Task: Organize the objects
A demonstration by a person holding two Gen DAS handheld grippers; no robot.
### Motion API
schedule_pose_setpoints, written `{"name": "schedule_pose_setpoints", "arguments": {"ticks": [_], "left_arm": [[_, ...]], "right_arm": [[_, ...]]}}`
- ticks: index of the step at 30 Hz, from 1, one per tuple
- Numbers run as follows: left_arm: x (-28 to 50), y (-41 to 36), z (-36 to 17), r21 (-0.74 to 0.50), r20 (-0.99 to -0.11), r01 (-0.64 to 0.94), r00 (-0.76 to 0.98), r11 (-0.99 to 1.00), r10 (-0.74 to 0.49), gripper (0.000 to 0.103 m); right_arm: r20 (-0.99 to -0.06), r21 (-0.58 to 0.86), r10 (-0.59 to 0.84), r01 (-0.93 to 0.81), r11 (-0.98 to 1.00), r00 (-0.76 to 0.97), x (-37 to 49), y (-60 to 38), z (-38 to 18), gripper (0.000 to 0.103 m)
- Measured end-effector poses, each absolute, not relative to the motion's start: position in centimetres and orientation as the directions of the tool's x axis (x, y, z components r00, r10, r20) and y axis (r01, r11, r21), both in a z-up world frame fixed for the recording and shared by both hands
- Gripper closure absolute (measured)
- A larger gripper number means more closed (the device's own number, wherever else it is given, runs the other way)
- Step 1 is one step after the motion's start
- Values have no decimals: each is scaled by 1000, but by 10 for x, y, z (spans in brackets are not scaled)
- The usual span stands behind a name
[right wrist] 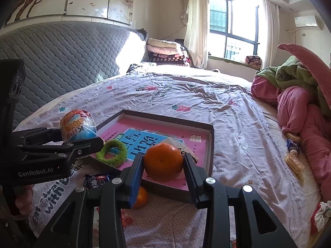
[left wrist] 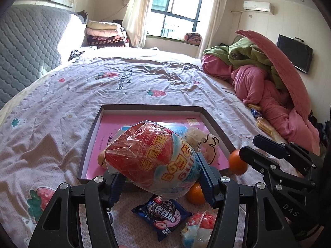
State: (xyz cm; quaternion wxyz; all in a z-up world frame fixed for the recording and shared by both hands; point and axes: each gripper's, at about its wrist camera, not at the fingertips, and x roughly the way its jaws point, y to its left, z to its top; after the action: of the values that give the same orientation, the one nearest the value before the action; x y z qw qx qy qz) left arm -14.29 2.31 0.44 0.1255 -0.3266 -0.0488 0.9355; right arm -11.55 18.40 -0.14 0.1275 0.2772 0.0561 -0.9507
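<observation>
My left gripper (left wrist: 160, 184) is shut on a red and blue snack bag (left wrist: 153, 161) and holds it over the near edge of the shallow box tray (left wrist: 149, 108). My right gripper (right wrist: 163, 163) is shut on an orange (right wrist: 163, 162) above the tray's near rim (right wrist: 169, 194). The tray has a pink booklet (right wrist: 192, 142) in it, a green ring (right wrist: 113, 152) and a white plush toy (left wrist: 206, 142). A second orange (right wrist: 141, 196), an Oreo packet (left wrist: 163, 217) and another snack bag (left wrist: 198, 229) lie on the bedsheet in front of the tray.
A pink and green quilt pile (left wrist: 269, 82) lies at the right, with biscuit packets (right wrist: 293, 161) beside it. A grey padded headboard (right wrist: 62, 57) stands at the left. Folded blankets (left wrist: 105, 33) are stacked at the far end near the window.
</observation>
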Motion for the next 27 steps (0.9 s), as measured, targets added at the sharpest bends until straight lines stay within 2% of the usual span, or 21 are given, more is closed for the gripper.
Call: {"name": "schedule_pose_setpoints", "arguments": {"ticks": [21,27], "left_arm": [[-171,32,-6,-172,-615,-205,-741,-964,267,39],[-182,38,-12,-167,-627,-211,-732,-963,269,39]], "right_arm": [[-582,-43,-163,230,-972,-797,-144,192,-12,64],[-593,-39,-158,225,-974,-789,-151,193,-14,68]]}}
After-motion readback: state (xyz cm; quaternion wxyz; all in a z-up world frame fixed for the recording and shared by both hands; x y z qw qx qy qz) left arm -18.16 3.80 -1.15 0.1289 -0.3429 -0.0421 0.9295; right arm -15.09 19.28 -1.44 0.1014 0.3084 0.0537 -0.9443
